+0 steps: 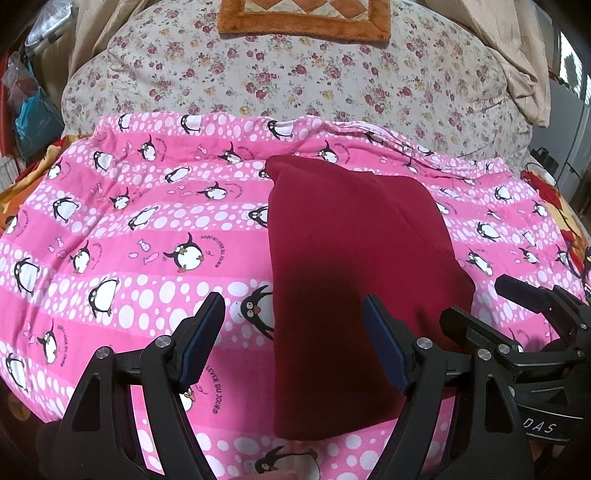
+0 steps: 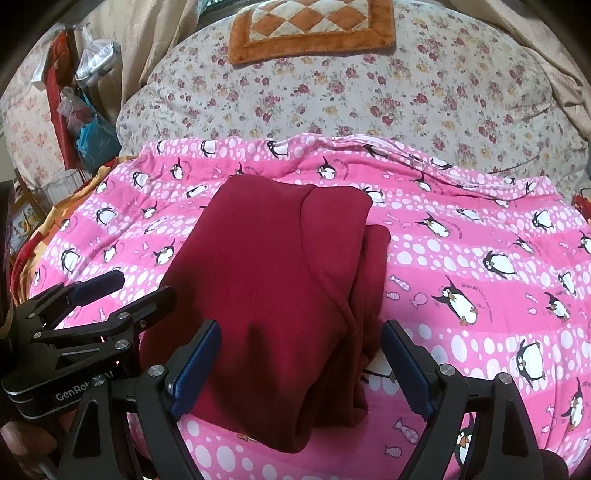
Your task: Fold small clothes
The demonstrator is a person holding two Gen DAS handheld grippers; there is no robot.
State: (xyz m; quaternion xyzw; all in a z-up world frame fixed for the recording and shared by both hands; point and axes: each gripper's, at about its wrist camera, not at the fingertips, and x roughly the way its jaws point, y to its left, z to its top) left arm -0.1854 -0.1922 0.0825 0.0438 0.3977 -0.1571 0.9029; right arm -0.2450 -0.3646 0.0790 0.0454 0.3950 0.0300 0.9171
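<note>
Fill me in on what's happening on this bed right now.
A person is folding small clothes with a handheld gripper in each hand. A dark red garment lies already folded into a narrow stack on the pink penguin blanket. The left gripper and the right gripper both hover open at the near end of the garment, and neither is gripping it. Behind the blanket sits a floral quilt with an orange patchwork mat on it.

I see a dark red cloth (image 2: 266,280) — plain, one colour all over. The blanket (image 1: 129,221) under it is pink with white dots and black-and-white penguins. The quilt (image 2: 369,96) behind is cream with little red flowers. My tongs are black — their pads (image 2: 195,373) are blue.
</note>
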